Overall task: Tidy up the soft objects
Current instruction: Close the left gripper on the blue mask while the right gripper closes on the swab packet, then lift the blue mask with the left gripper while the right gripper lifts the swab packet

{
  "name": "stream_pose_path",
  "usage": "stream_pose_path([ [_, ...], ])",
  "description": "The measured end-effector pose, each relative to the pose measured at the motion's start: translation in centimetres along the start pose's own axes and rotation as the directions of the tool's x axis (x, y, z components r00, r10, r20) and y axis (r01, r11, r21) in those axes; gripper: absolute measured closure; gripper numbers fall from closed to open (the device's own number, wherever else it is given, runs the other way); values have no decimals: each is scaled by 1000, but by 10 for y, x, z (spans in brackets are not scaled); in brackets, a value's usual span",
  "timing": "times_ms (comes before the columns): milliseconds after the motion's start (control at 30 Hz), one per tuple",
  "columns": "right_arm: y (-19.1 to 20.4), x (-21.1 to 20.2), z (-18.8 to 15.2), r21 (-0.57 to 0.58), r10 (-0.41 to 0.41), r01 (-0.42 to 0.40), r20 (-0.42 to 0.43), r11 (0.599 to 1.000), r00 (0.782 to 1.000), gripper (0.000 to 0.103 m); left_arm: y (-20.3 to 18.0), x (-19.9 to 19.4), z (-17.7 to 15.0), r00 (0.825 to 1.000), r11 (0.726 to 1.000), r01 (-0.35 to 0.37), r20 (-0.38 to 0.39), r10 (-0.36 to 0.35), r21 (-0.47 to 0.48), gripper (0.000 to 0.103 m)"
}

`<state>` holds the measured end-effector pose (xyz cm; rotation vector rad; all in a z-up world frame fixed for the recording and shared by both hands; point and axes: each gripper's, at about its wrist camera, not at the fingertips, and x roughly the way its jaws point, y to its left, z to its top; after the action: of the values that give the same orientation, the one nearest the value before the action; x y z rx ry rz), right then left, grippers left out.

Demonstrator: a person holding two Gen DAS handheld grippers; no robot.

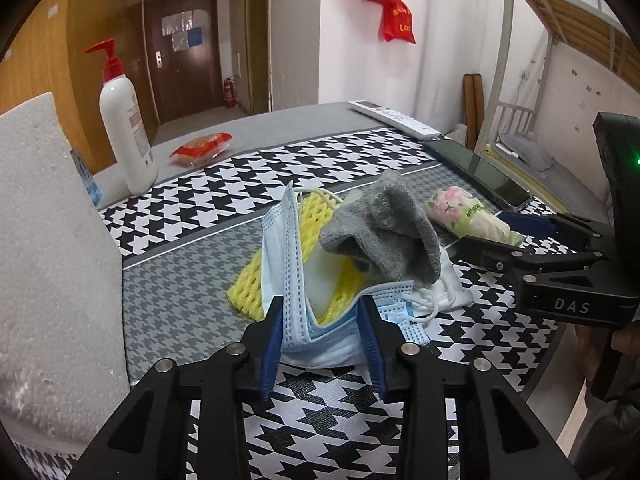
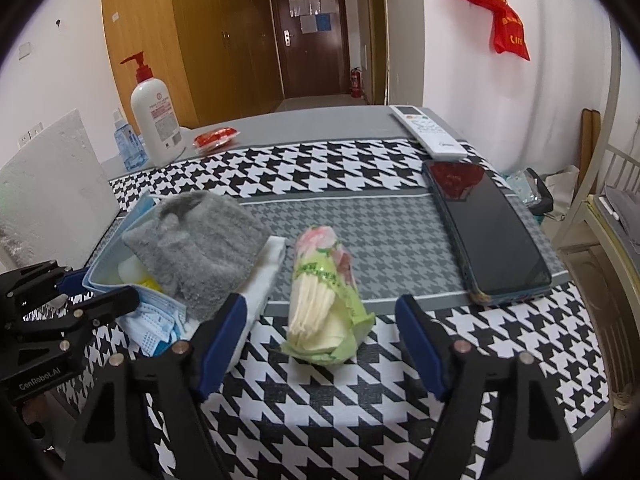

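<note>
A pile of soft things lies on the houndstooth cloth [image 1: 200, 208]: blue face masks [image 1: 288, 280], a yellow foam net [image 1: 248, 292], a grey sock [image 1: 384, 228] on top and a white cloth [image 1: 452, 292] beneath. My left gripper [image 1: 320, 320] is closed on the folded blue masks at the pile's near edge. A tissue pack [image 2: 324, 292] with a pink and green wrapper lies right of the pile. My right gripper [image 2: 320, 320] is open, its fingers on either side of the tissue pack's near end. The pile also shows in the right wrist view, with the sock [image 2: 200, 244] on top.
A white foam block [image 1: 52, 260] stands at the left. A pump bottle [image 1: 124, 120], a small blue bottle [image 2: 128, 144] and a red snack packet [image 1: 200, 148] sit at the back left. A white remote [image 2: 428, 130] and a dark phone [image 2: 488, 236] lie at the right, near the table edge.
</note>
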<state>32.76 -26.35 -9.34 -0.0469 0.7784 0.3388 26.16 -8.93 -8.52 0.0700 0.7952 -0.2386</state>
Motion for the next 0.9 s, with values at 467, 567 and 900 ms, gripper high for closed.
stream_pose_path([
  [467, 4, 13, 2, -29, -63, 62, -59, 998, 996, 61, 4, -5, -3, 999, 999, 30, 11, -30, -16, 77],
  [567, 6, 14, 2, -38, -73, 71, -61, 997, 995, 61, 5, -8, -3, 999, 999, 37, 18, -36, -21, 80],
  [900, 2, 3, 4, -14, -43, 43, -16, 999, 999, 69, 6, -22, -2, 997, 998, 64, 55, -63, -16, 90],
])
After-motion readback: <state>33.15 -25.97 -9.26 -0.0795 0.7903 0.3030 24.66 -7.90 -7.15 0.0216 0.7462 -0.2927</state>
